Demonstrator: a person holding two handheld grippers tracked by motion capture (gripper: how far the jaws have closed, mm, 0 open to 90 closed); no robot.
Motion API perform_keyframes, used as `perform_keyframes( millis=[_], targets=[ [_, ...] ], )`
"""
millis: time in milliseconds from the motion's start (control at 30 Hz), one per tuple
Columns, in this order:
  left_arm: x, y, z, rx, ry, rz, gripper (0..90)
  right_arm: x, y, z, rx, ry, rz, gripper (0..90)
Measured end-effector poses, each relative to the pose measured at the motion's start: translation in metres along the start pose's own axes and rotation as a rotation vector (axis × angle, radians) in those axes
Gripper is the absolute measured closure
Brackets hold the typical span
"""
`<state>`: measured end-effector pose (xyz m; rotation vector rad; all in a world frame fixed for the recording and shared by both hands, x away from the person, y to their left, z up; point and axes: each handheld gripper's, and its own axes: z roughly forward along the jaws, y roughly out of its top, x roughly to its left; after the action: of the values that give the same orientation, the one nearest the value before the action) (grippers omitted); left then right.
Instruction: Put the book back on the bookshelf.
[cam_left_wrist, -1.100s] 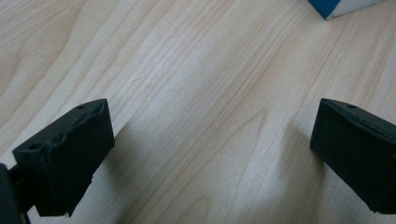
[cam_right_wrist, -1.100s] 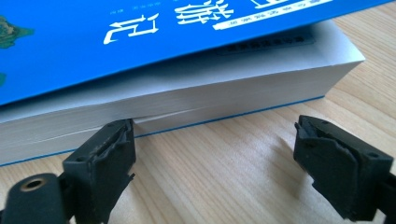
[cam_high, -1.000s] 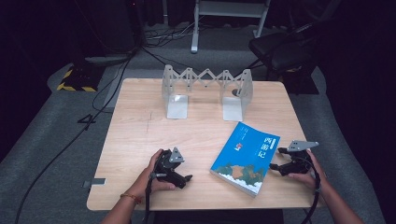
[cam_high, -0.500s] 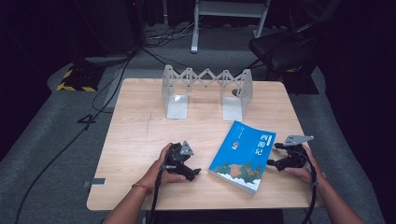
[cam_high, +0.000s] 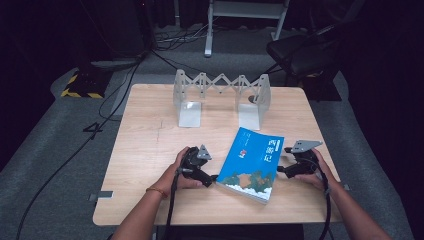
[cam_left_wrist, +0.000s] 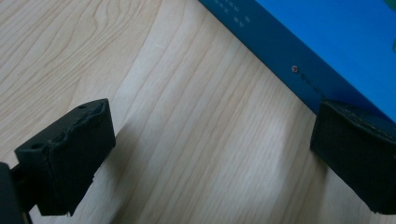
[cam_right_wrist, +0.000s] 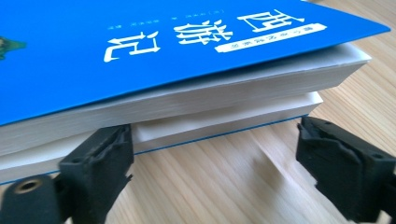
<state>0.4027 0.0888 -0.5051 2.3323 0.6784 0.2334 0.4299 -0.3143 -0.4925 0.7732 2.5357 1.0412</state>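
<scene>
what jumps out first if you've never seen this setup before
The bright blue book lying flat near the front of the pale wooden table. The left gripper and right gripper flank it, jaws apart, the right's having just closed a little. Behind stands a grey zigzag bookend rack.

Both forearms run off the high view at six o'clock. The left gripper (cam_high: 212, 178) has its jaws tucked behind its own body there, so their gap can't be read. The book (cam_right_wrist: 163, 60) is cut off at nine o'clock in the right gripper view, and its small cover print (cam_high: 243, 153) is too tiny to read from above.
</scene>
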Motion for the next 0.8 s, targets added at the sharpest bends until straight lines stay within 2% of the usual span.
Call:
perform_keyframes(
  millis=[167, 267, 400, 500, 667, 733, 800],
  targets=[
    [0.002, -0.012, -0.01, -0.001, 0.006, -0.007, 0.4, 0.008, 0.007, 0.006, -0.015, 0.004, -0.005, 19.3],
    [0.002, -0.018, -0.016, 0.003, 0.018, -0.015, 0.4, 0.012, 0.009, 0.01, -0.027, 0.028, -0.003, 25.8],
    [0.001, -0.027, -0.024, 0.003, 0.028, -0.028, 0.4, 0.017, 0.013, 0.012, -0.025, 0.016, -0.02, 25.9],
    [-0.001, -0.031, -0.027, 0.005, 0.04, -0.042, 0.5, 0.02, 0.012, 0.011, -0.004, -0.006, -0.024, 25.3],
    [-0.006, -0.031, -0.027, 0.004, 0.06, -0.069, 0.3, 0.02, 0.007, 0.009, 0.019, 0.034, 0.035, 23.9],
    [-0.01, -0.032, -0.028, 0.003, 0.065, -0.072, 0.3, 0.026, 0.006, 0.005, 0.0, 0.028, 0.006, 23.9],
    [-0.015, -0.034, -0.029, 0.003, 0.06, -0.068, 0.3, 0.032, 0.006, 0.004, 0.003, 0.048, -0.009, 23.9]
  ],
)
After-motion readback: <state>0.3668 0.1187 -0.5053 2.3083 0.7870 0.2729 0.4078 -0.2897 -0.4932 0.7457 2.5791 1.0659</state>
